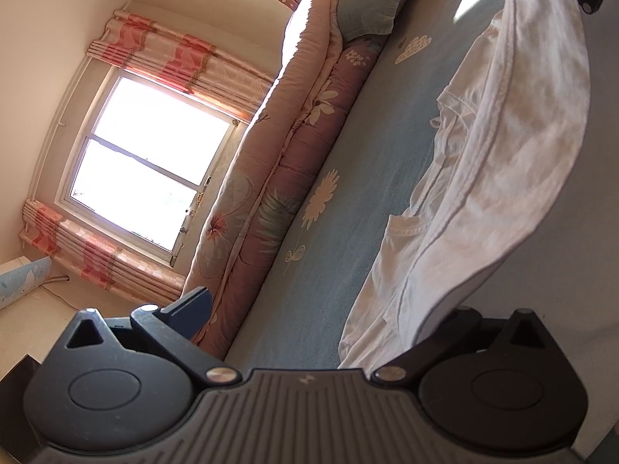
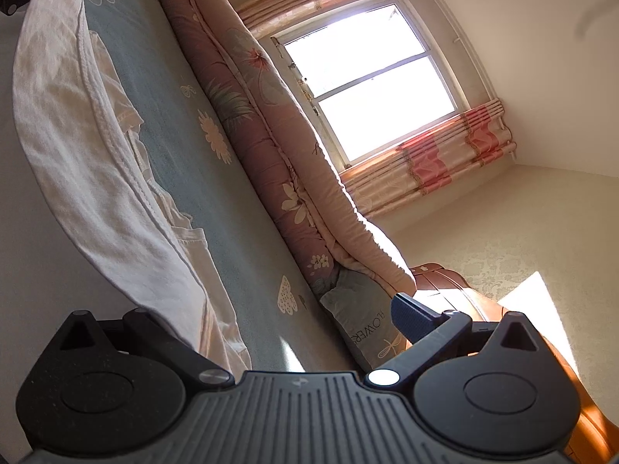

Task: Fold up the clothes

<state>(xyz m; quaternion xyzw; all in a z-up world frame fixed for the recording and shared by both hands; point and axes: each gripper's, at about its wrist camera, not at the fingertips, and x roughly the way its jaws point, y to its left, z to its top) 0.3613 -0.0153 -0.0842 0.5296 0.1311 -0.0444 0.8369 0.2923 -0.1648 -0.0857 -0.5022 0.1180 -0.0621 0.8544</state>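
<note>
Left wrist view: white garment (image 1: 522,135) ran as a sagging band from the far finger of the left gripper (image 1: 325,305) up to the other tool at top right. Its lower part lay rumpled on the bed sheet (image 1: 348,193), w/ a pocket and a cord showing. Left gripper's fingers stood spread wide. One blue pad (image 1: 193,309) was bare, gripping nothing; the other was hidden behind the cloth edge.

Right wrist view mirrored it. The right gripper (image 2: 271,309) was also spread, w/ one pad (image 2: 410,309) free and the cloth (image 2: 77,135) covering the other side. No pinch was visible on either tool, so I couldn't tell what carried the raised edge: hooked, draped or mid-drop.

Risks, as I judged them:
- Edge could slide off a finger, since nothing was clamped. The band would then drop in a heap, not a clean fold.
- The slack span meant uneven tension, so the layers could land skewed.
- The rumpled lower part could trap creases, or the cord, under the fold.
- The quilt (image 1: 271,178) lay close along the far side, so too long a swing could land cloth on it.
</note>
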